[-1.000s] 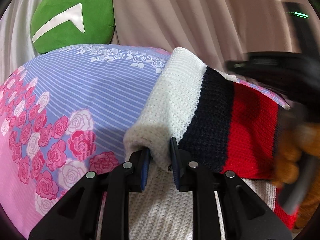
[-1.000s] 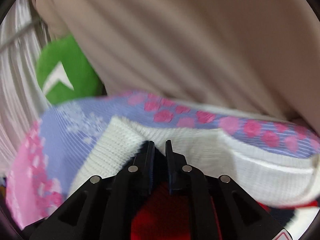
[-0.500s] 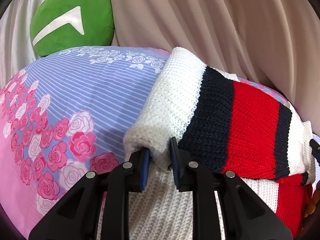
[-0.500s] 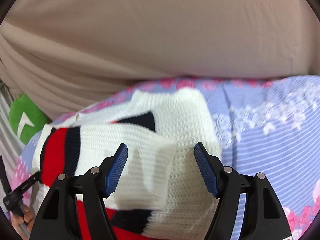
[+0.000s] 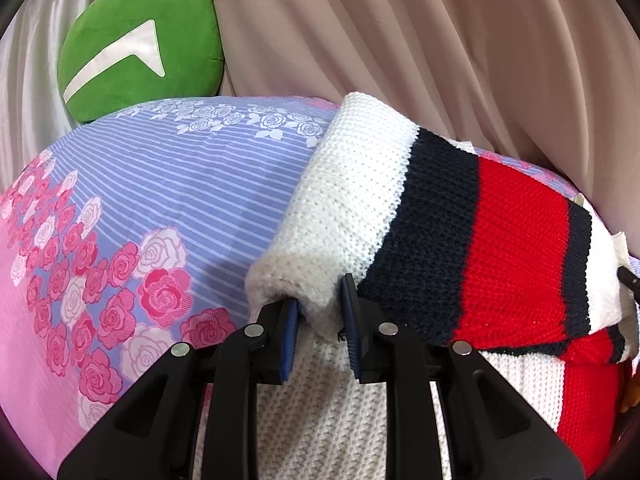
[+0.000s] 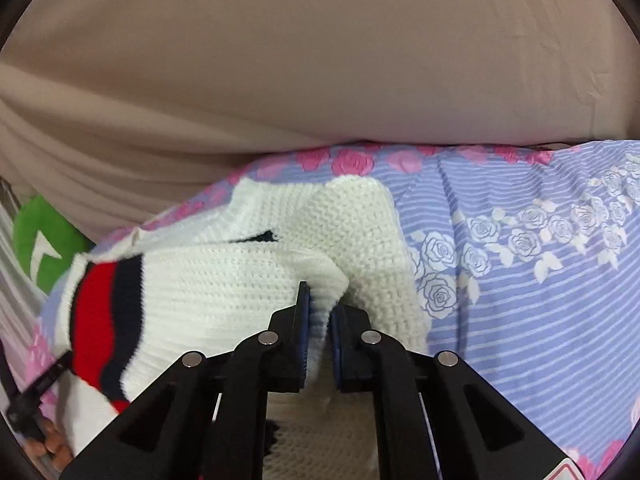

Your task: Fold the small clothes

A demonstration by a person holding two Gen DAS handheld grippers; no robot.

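A knitted sweater [image 5: 512, 240], white with navy and red stripes, lies folded over itself on a floral bedsheet [image 5: 160, 184]. My left gripper [image 5: 318, 308] is shut on the rolled white edge at the sweater's left end. In the right wrist view, the sweater [image 6: 224, 288] shows its white part, with the stripes at the far left. My right gripper [image 6: 320, 304] is closing its jaws, and its blue pads pinch a white fold of the knit between them.
A green cushion [image 5: 136, 48] with a white mark leans at the back left of the bed and also shows as a green cushion [image 6: 40, 240] in the right wrist view. Beige curtain [image 5: 400, 40] hangs close behind. Striped sheet [image 6: 520, 280] stretches right of the sweater.
My right gripper swung across to the sweater's right side, opened wide over the white knit, then closed on a fold. The left gripper kept its grip and stayed put.
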